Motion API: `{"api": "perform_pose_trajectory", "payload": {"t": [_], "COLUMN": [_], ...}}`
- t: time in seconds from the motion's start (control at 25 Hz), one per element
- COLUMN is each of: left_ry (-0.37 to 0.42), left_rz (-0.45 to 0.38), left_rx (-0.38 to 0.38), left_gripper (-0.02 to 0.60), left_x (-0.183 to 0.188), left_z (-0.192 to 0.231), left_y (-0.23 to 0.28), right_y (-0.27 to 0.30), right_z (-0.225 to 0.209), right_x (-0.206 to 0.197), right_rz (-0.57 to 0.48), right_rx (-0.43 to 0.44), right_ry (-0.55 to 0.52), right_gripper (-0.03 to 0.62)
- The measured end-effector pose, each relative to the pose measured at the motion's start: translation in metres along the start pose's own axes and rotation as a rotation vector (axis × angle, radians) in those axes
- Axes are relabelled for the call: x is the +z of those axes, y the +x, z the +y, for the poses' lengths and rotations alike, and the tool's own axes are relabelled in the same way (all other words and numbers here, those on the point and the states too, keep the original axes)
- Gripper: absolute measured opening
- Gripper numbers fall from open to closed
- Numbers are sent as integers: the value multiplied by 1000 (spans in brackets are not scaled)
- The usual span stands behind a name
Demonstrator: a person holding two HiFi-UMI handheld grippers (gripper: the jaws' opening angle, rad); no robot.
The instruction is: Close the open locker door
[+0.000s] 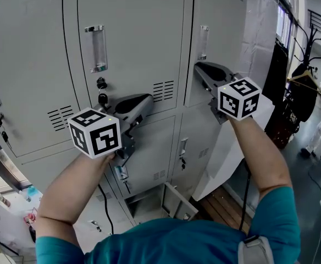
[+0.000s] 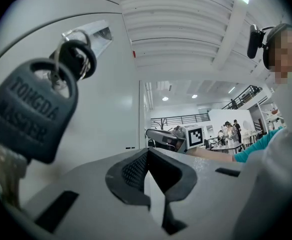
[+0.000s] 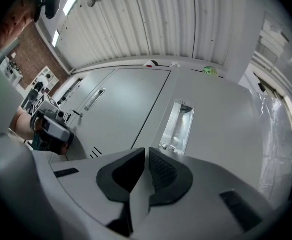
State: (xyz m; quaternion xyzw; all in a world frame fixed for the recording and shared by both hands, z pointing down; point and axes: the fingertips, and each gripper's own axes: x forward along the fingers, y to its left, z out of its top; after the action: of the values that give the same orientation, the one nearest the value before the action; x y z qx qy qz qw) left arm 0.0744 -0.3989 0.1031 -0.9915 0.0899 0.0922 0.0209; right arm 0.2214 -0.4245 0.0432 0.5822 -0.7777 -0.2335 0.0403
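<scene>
The left gripper [image 2: 146, 159] has its jaws pressed together, the dark pads meeting in a line with nothing caught between them. It is held close to the middle upper door [image 1: 130, 32] of the locker bank, beside that door's lock. There a dark-headed key [image 2: 31, 109] hangs just to the left of the jaws, apart from them. The right gripper [image 3: 146, 159] has its jaws almost together, with a thin slit left between the pads and nothing in it. It points at the right upper door [image 1: 226, 21], just under that door's recessed handle [image 3: 178, 126]; whether its tip touches the sheet metal cannot be told. There are two grippers, each with one marker cube: the left cube [image 1: 94, 132] and the right cube [image 1: 238, 98]. Three upper doors show along the top row, each with one recessed handle, and two of them show a block of vent slots [image 1: 163, 91]. The open locker door [image 1: 178, 201] is in the bottom row, at the lower edge of the bank, below the space between the two hands. It is swung out toward the person, with its compartment [image 1: 144, 207] exposed beside it, and both grippers are well above it.
</scene>
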Motion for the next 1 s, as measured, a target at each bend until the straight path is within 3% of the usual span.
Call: {"api": "perform_pose_trajectory", "payload": {"t": [0.12, 0.44, 1.0], "left_ry": [2, 0, -9], "left_rz": [-1, 0, 6], "left_rx": [-5, -18, -29], "left_gripper": [3, 3, 3], "left_x": [1, -1, -7], "left_z": [0, 1, 5], "left_y": [-1, -1, -4], "right_y": [3, 24, 28], "right_z": [-1, -1, -1], "right_x": [-3, -10, -10], "right_rz": [37, 92, 98], "right_rx": [-22, -48, -64], "right_ry": [-53, -73, -68], "right_gripper": [18, 3, 2]}}
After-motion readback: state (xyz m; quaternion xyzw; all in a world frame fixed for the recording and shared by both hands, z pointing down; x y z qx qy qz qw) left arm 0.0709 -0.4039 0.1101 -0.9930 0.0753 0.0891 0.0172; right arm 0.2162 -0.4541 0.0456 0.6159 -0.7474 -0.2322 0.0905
